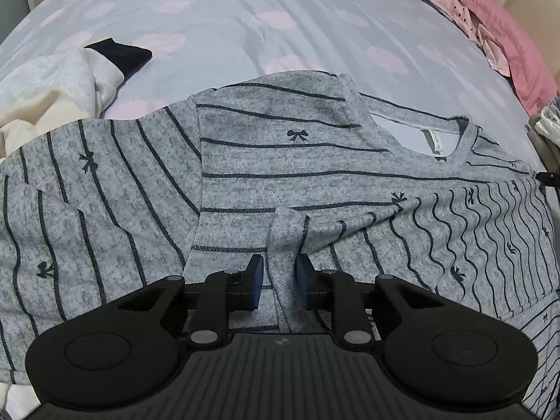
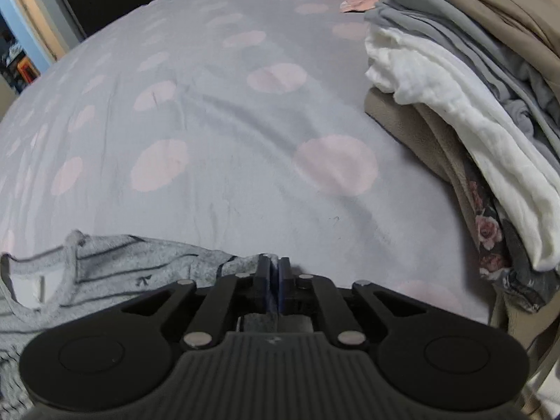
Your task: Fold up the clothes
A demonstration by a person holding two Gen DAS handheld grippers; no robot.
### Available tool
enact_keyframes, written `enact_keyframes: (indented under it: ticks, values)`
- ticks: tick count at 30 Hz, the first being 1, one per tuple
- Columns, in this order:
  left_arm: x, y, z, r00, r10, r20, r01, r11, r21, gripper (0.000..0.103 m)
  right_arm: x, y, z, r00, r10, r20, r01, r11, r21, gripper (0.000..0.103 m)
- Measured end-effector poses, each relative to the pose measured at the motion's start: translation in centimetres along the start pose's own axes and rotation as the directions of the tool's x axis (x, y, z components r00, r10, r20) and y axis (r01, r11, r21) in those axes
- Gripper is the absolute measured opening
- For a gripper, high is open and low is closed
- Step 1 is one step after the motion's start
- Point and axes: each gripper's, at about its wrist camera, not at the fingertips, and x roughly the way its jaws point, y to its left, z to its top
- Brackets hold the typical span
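Observation:
A grey striped top with small black bows (image 1: 280, 161) lies on the bed, its left part folded over the body and its neckline (image 1: 437, 136) at the upper right. My left gripper (image 1: 279, 262) is shut on a raised fold of the top's fabric (image 1: 285, 234), with the cloth bunched between the blue pads. In the right wrist view the top (image 2: 140, 266) lies at the lower left. My right gripper (image 2: 274, 266) is shut on the edge of the top at its shoulder side, jaws pressed together.
The bed sheet (image 2: 245, 122) is grey-lilac with pink dots. A white and black garment (image 1: 63, 80) lies at the left. Pink clothes (image 1: 490, 24) lie at the far right. A stack of folded white, grey and beige clothes (image 2: 472, 112) stands to the right.

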Motion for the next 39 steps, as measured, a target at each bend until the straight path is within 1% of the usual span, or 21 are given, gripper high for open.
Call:
enact_keyframes:
  ticks: [1, 2, 3, 5, 7, 8, 9, 11, 16, 17, 18, 19, 20, 24, 26, 29, 32, 34, 35, 36, 39]
  values:
    - [-0.1, 0.0, 0.0, 1.0, -0.001, 0.006, 0.001, 1.0, -0.001, 0.018, -0.3, 0.1, 0.0, 0.999, -0.029, 0.023, 0.029, 1.0, -0.01, 0.013]
    - [-0.3, 0.0, 0.0, 1.0, -0.002, 0.013, 0.002, 1.0, -0.003, 0.018, -0.6, 0.1, 0.1, 0.998, -0.052, 0.047, 0.053, 0.998, -0.019, 0.014]
    - [-0.4, 0.0, 0.0, 1.0, -0.003, 0.02, 0.003, 1.0, -0.004, 0.018, -1.1, 0.1, 0.3, 0.996, -0.047, 0.072, 0.049, 0.998, -0.025, 0.014]
    - [-0.7, 0.0, 0.2, 0.999, -0.005, 0.044, 0.006, 1.0, -0.004, 0.021, -1.8, 0.4, 0.4, 0.996, 0.031, 0.082, -0.029, 0.999, -0.03, 0.014]
    - [-0.8, -0.1, 0.4, 0.998, -0.007, 0.068, 0.007, 1.0, -0.008, 0.031, -2.1, 0.8, 0.5, 0.991, 0.115, 0.073, -0.113, 0.993, -0.038, 0.014]
    - [-0.8, 0.0, 0.6, 0.997, -0.005, 0.071, 0.006, 1.0, -0.017, 0.042, -1.7, 1.2, 0.3, 0.99, 0.131, 0.053, -0.128, 0.991, -0.047, 0.015]
    - [-0.7, 0.0, 0.8, 0.997, -0.004, 0.075, 0.006, 1.0, -0.026, 0.048, -1.3, 1.7, 0.1, 0.989, 0.146, 0.032, -0.144, 0.988, -0.055, 0.016]
    - [-0.4, 0.1, 1.1, 0.997, -0.005, 0.082, 0.009, 0.999, -0.04, 0.048, -0.5, 2.6, -0.4, 0.985, 0.17, -0.008, -0.17, 0.983, -0.071, 0.016]
    - [0.7, 0.0, 1.6, 0.996, -0.033, 0.087, 0.039, 0.996, -0.074, 0.047, 1.9, 3.0, -1.7, 0.99, 0.111, -0.09, -0.116, 0.992, -0.048, 0.02]
    - [0.9, -0.1, 1.6, 0.995, -0.035, 0.089, 0.041, 0.996, -0.074, 0.042, 2.0, 2.9, -1.7, 0.99, 0.113, -0.086, -0.117, 0.992, -0.041, 0.02]
    - [1.1, -0.3, 1.6, 0.995, -0.038, 0.09, 0.045, 0.996, -0.071, 0.023, 2.0, 2.8, -1.7, 0.99, 0.115, -0.083, -0.118, 0.992, -0.036, 0.02]
    - [1.1, -0.5, 1.7, 0.995, -0.047, 0.091, 0.053, 0.997, -0.059, 0.013, 1.9, 2.9, -1.7, 0.99, 0.115, -0.081, -0.118, 0.992, -0.038, 0.02]
    - [1.1, -0.7, 1.8, 0.994, -0.053, 0.095, 0.058, 0.997, -0.049, 0.01, 1.7, 3.0, -1.6, 0.99, 0.115, -0.078, -0.119, 0.992, -0.04, 0.021]
    - [-0.4, -0.8, 2.8, 0.982, -0.014, 0.19, 0.023, 0.999, -0.047, 0.007, 1.2, 3.1, -1.5, 0.99, 0.12, -0.067, -0.123, 0.992, -0.04, 0.028]
    - [0.1, -0.4, 3.7, 0.985, 0.016, 0.172, -0.004, 0.998, -0.07, 0.007, 1.1, 3.2, -1.5, 0.99, 0.123, -0.062, -0.125, 0.991, -0.037, 0.029]
    - [1.4, -0.2, 4.1, 0.988, 0.062, 0.143, -0.054, 0.997, -0.055, 0.007, 1.0, 3.3, -1.5, 0.99, 0.125, -0.064, -0.128, 0.991, -0.038, 0.032]
    - [2.1, -0.1, 3.8, 0.99, 0.061, 0.128, -0.053, 0.997, -0.064, 0.014, 0.6, 3.5, -1.5, 0.99, 0.127, -0.057, -0.13, 0.99, -0.052, 0.036]
    - [1.6, 0.0, 3.5, 0.988, 0.069, 0.136, -0.06, 0.996, -0.066, 0.028, 0.0, 3.4, -1.3, 0.991, 0.127, -0.031, -0.129, 0.989, -0.071, 0.036]
    - [1.2, 0.1, 3.1, 0.988, 0.076, 0.136, -0.067, 0.996, -0.066, 0.039, -0.4, 3.2, -1.2, 0.991, 0.132, -0.019, -0.133, 0.989, -0.072, 0.036]
    - [0.7, 0.3, 2.8, 0.987, 0.083, 0.136, -0.074, 0.995, -0.066, 0.045, -0.8, 2.9, -1.1, 0.991, 0.136, -0.011, -0.136, 0.988, -0.067, 0.036]
    - [-0.5, 0.8, 1.5, 0.989, 0.065, 0.136, -0.056, 0.996, -0.066, 0.048, -2.2, 1.8, -1.2, 0.99, 0.137, -0.01, -0.138, 0.989, -0.053, 0.037]
